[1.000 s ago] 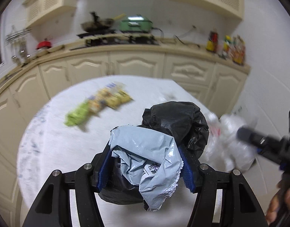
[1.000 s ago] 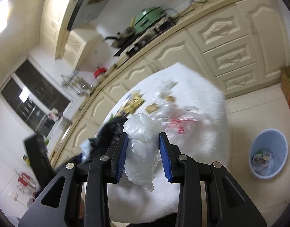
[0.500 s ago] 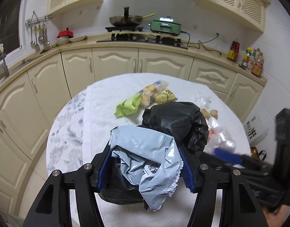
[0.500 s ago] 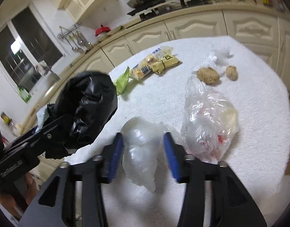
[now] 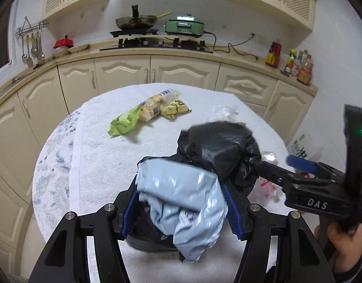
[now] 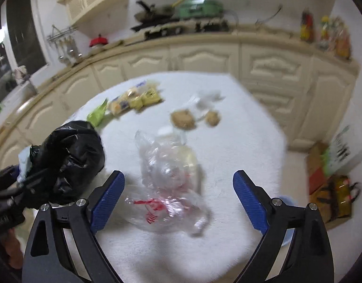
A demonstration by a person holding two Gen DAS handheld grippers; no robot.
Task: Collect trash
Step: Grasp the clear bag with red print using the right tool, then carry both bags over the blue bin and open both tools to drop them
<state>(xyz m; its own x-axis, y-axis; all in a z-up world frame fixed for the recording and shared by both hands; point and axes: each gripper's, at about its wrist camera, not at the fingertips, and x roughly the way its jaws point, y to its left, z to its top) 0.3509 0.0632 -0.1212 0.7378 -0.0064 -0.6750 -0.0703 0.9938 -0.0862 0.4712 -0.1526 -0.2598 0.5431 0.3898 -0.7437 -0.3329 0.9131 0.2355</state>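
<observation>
White towelling covers the round table [image 5: 91, 165]. Left gripper [image 5: 181, 210] clamps a grey mailer bag [image 5: 181, 193] with a black bag [image 5: 218, 146]. Right gripper [image 6: 178, 200] gapes wide, empty, over a clear plastic bag [image 6: 166, 179] mid-table.

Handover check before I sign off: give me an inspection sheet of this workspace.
Surface: round table under a white towel.
Job's things: grey and black bags; clear plastic bags.
Clutter: snack packets; two brown lumps.
Grippers: left gripper shut on the bags; right gripper open above the clear bags.
Cables: cord from green cooker.
Surroundings: cream cabinets, wok, bottles.
</observation>
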